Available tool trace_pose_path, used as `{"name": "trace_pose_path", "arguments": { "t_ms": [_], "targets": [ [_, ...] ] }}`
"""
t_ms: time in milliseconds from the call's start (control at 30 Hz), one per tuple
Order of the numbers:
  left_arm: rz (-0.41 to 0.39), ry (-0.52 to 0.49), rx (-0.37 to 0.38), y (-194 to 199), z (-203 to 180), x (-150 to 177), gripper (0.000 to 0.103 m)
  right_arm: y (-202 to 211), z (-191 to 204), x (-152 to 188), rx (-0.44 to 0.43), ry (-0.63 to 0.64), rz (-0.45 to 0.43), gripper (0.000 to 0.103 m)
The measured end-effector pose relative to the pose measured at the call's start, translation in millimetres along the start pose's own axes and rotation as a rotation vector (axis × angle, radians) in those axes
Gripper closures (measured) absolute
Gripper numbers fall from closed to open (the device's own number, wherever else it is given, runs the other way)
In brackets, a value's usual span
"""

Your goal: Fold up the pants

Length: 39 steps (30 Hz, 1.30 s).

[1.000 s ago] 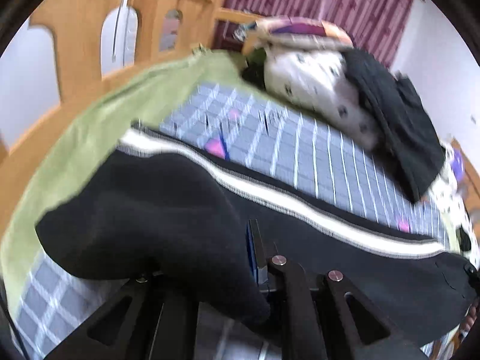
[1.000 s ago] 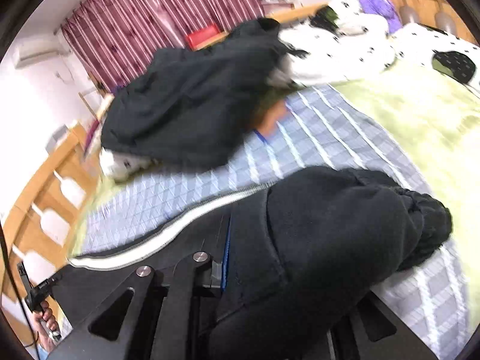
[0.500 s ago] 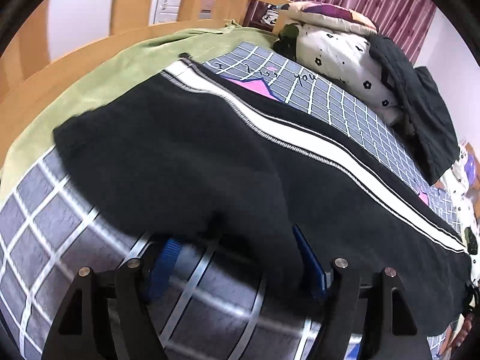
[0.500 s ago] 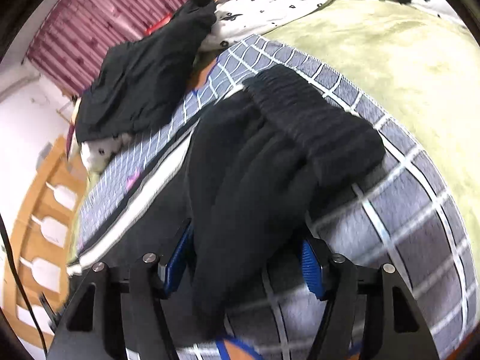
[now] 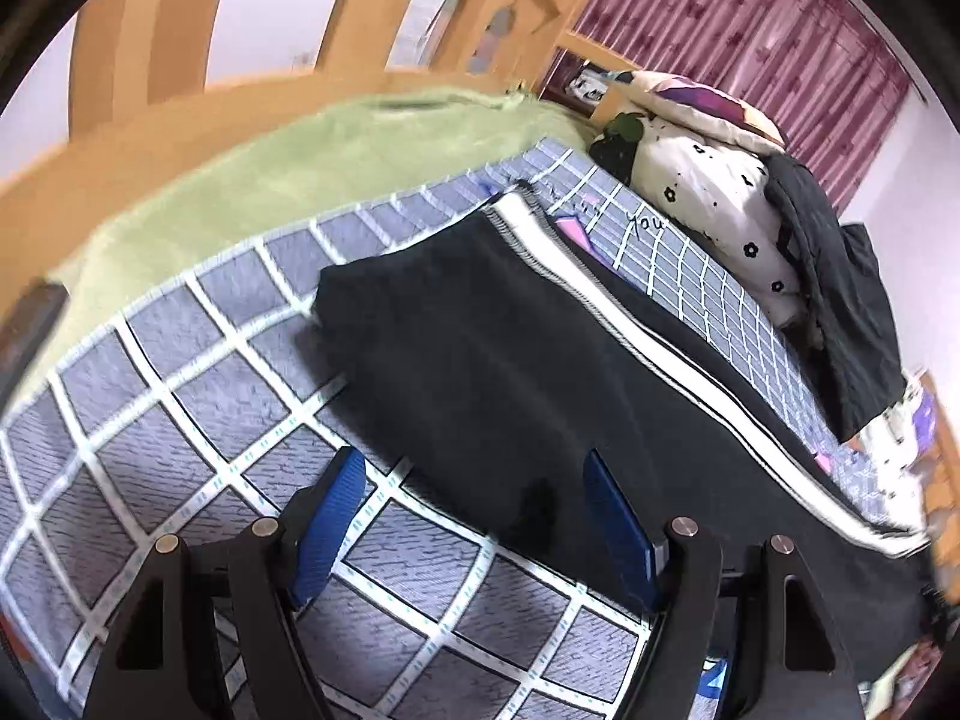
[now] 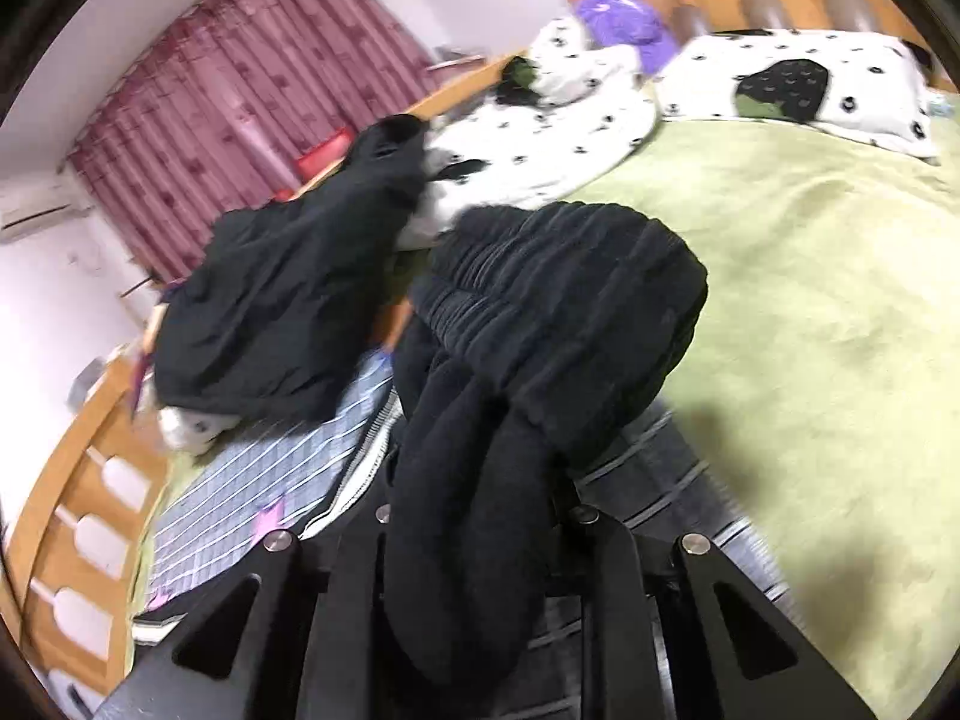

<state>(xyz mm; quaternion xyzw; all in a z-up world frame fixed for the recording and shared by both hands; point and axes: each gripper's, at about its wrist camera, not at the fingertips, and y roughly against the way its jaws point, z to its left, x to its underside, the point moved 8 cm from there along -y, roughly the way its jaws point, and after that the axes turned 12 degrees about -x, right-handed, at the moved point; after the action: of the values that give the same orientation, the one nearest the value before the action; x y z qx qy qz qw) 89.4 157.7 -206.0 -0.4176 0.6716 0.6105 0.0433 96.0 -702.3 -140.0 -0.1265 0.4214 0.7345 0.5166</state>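
The black pants [image 5: 492, 360] with a white side stripe [image 5: 678, 354] lie flat on the grey checked blanket [image 5: 198, 396]. My left gripper [image 5: 474, 522] is open just above the blanket, its blue pads on either side of the near hem edge, not holding it. In the right wrist view my right gripper [image 6: 474, 516] is shut on the pants' waistband end [image 6: 558, 312], which is lifted and bunched above the bed, its ribbed elastic draping over the fingers.
A black jacket [image 6: 288, 300] lies over spotted white bedding [image 6: 570, 138] at the far side. A green bedspread [image 6: 810, 300] covers the mattress. The wooden bed frame [image 5: 180, 114] runs along the edges. Maroon curtains [image 5: 738, 18] hang behind.
My left gripper has let go of the hem, which now lies flat, and has backed off. My right gripper, open half a second ago, has closed on the waistband and lifted it.
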Motion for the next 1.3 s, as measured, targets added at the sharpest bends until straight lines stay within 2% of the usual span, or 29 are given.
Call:
{"name": "trace_pose_path", "arguments": {
  "t_ms": [67,133,267,333,367,433,500,600,633,667,733,767,833,867,933,1000,1133,1200,1300],
  "targets": [
    [0.039,0.029,0.018,-10,3,1,0.03,-15,-15,10,0.038,-0.011,0.12,0.075],
    [0.043,0.028,0.019,-14,3,-1,0.029,-24,-29,29,0.128,0.004,0.222,0.068],
    [0.046,0.011,-0.017,-30,-4,-13,0.03,-2,-33,55,0.215,0.092,0.266,0.058],
    [0.02,0.016,-0.035,-37,-5,-22,0.031,19,-34,69,0.265,0.113,0.275,0.058],
    [0.01,0.021,-0.058,-42,-4,-28,0.035,35,-37,76,0.284,0.124,0.28,0.058],
    [-0.009,0.002,-0.142,-52,-1,-38,0.083,62,-28,87,0.322,0.162,0.267,0.058],
    [-0.012,-0.031,-0.125,-52,-4,-47,0.091,78,-16,92,0.344,0.191,0.23,0.058],
    [-0.157,-0.059,-0.031,-15,-6,-66,0.092,91,10,96,0.332,0.211,0.188,0.058],
    [-0.184,-0.091,-0.04,-9,-8,-69,0.092,89,19,96,0.321,0.212,0.182,0.058],
    [-0.177,-0.113,-0.056,-10,-9,-69,0.092,85,31,98,0.306,0.216,0.176,0.058],
    [-0.108,-0.133,-0.1,-26,-6,-61,0.089,72,55,102,0.275,0.243,0.179,0.058],
    [-0.036,-0.14,-0.126,-38,-1,-54,0.088,63,70,103,0.255,0.267,0.18,0.058],
    [0.047,-0.111,-0.12,-47,9,-46,0.079,41,98,105,0.218,0.301,0.175,0.058],
    [0.06,-0.078,-0.097,-42,14,-45,0.076,34,107,106,0.197,0.304,0.18,0.058],
    [0.074,-0.069,-0.114,-30,20,-45,0.066,13,131,110,0.135,0.297,0.188,0.058],
    [0.087,-0.108,-0.142,-18,21,-39,0.065,0,149,111,0.109,0.299,0.167,0.058],
    [0.022,-0.204,-0.147,10,3,-45,0.065,-35,185,114,0.075,0.321,0.194,0.058],
    [-0.039,-0.256,-0.147,19,-18,-69,0.065,-52,204,111,0.058,0.35,0.208,0.058],
    [-0.121,-0.273,-0.121,25,-54,-104,0.065,-72,235,100,0.033,0.4,0.215,0.058]
  ]
}}
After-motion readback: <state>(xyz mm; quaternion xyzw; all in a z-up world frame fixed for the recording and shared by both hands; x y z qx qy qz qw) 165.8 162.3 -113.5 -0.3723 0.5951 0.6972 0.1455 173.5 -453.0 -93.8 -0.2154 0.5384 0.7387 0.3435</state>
